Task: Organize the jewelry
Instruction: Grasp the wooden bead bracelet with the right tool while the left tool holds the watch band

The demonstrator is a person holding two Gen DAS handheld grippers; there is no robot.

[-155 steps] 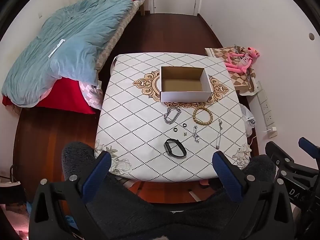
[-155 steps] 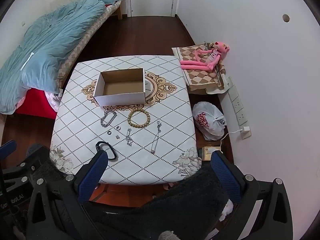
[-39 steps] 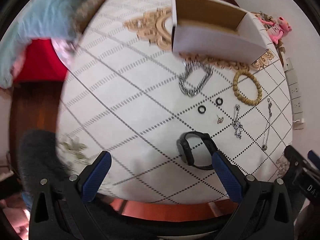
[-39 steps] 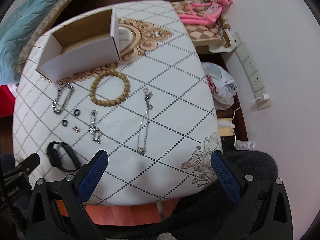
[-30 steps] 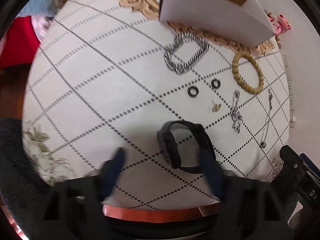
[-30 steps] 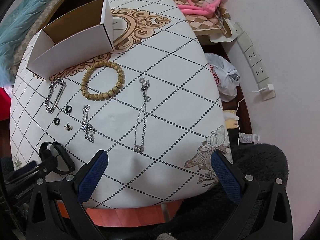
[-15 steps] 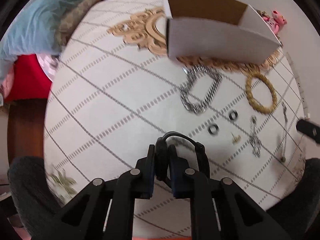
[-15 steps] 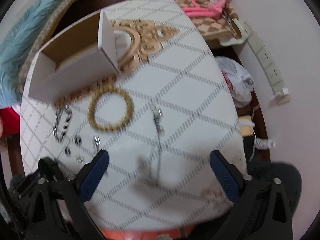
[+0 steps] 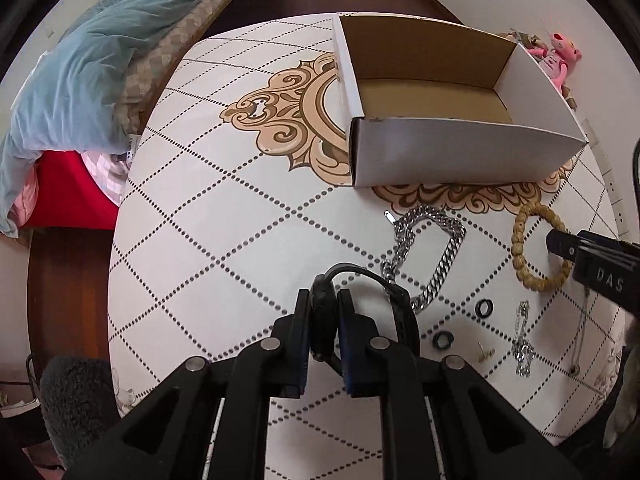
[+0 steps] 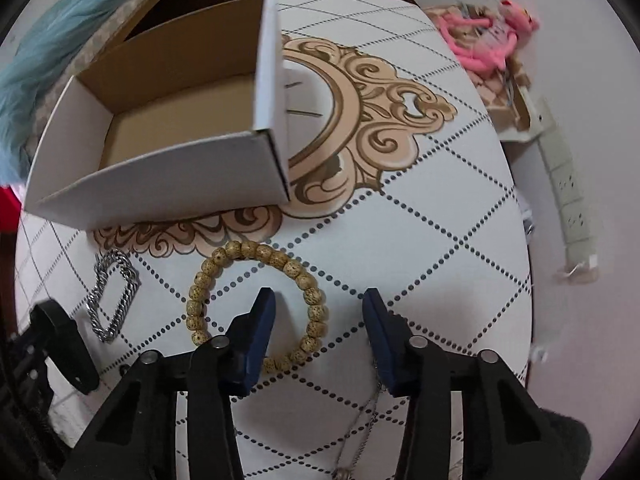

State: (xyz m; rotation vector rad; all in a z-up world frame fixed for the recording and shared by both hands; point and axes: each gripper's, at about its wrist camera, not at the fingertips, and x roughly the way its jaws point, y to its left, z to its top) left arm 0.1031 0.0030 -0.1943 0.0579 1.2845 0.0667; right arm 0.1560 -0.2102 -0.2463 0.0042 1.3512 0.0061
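Observation:
My left gripper (image 9: pixel 324 316) is shut on the black wristband (image 9: pixel 362 276) and holds it above the table, in front of the open white cardboard box (image 9: pixel 448 152). The silver chain bracelet (image 9: pixel 428 256), two black rings (image 9: pixel 484 306), a small earring (image 9: pixel 485 354) and a thin chain (image 9: pixel 522 344) lie on the cloth. My right gripper (image 10: pixel 318 304) is open, straddling the right side of the wooden bead bracelet (image 10: pixel 256 300); one finger (image 10: pixel 260 320) sits inside its ring. The box (image 10: pixel 160 184) stands behind it. A thin necklace (image 10: pixel 360 440) runs beneath the gripper.
The table (image 9: pixel 224 216) has a white diamond-patterned cloth with a gold ornament. A bed with a blue duvet (image 9: pixel 92 64) is at the left. A pink plush toy (image 10: pixel 480 36) and wall sockets (image 10: pixel 572 200) are at the right.
My left gripper closed on the black wristband and lifted it toward the box. My right gripper moved forward and narrowed over the bead bracelet.

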